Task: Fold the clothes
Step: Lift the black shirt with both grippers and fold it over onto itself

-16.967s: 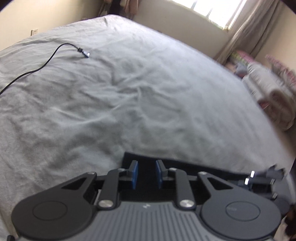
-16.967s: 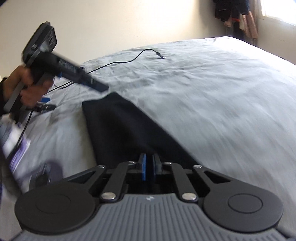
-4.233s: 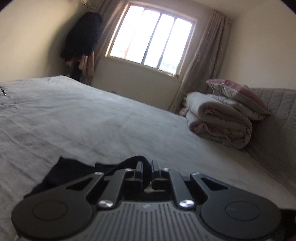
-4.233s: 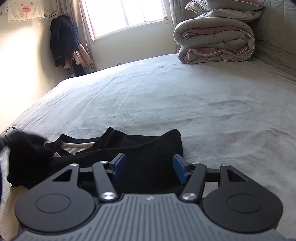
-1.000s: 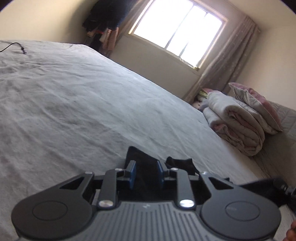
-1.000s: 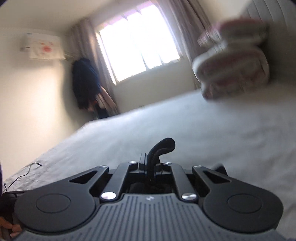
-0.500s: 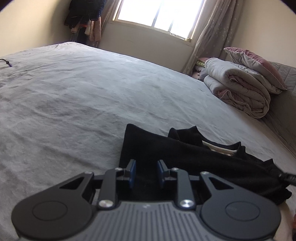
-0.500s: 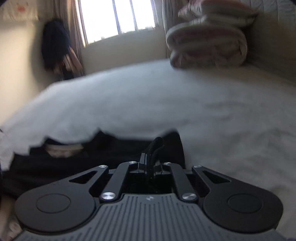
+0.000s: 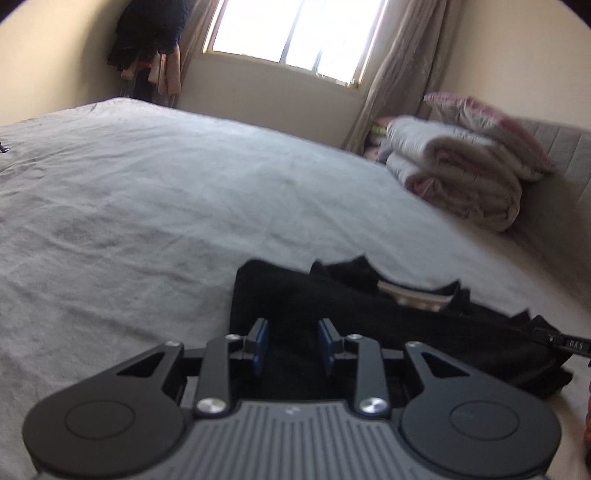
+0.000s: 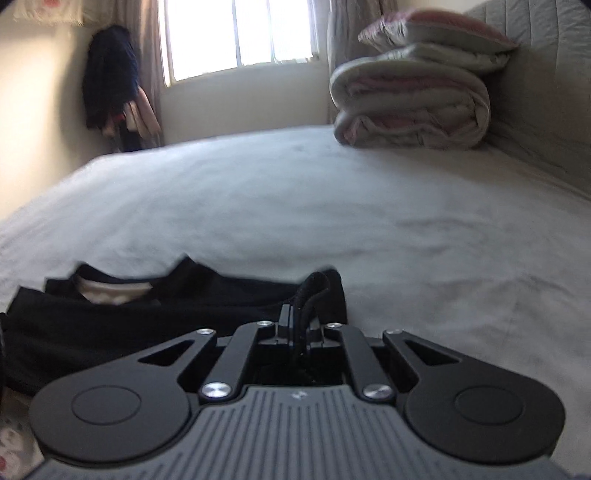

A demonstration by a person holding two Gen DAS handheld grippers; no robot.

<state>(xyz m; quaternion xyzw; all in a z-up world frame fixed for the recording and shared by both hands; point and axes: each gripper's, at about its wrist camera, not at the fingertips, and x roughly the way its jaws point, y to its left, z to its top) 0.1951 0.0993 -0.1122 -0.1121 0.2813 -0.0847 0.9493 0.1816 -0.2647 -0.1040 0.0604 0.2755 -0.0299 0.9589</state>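
Note:
A black garment (image 9: 332,295) lies bunched in a long strip on the grey bed sheet (image 9: 147,206), its pale inner collar (image 9: 413,297) showing. My left gripper (image 9: 291,343) hovers low over the garment's left end. Its jaws are opening, and the blue pads (image 9: 260,345) stand apart from the dark cloth below them. In the right wrist view the same garment (image 10: 147,314) stretches off to the left. My right gripper (image 10: 297,321) is shut on a fold at its right end, and a loop of cloth (image 10: 314,286) pokes up past the fingertips. The right gripper's tip (image 9: 561,341) shows at the left view's right edge.
A folded quilt topped by a pillow (image 9: 461,184) sits at the bed's far right by the padded headboard (image 10: 546,92). Dark clothes (image 9: 147,40) hang in the corner beside the window (image 9: 295,33). A cable end (image 9: 3,147) lies at the left edge.
My right gripper has come down with the cloth, so the garment now rests along the bed. The left gripper's pads have spread wider and the cloth now lies clear of them.

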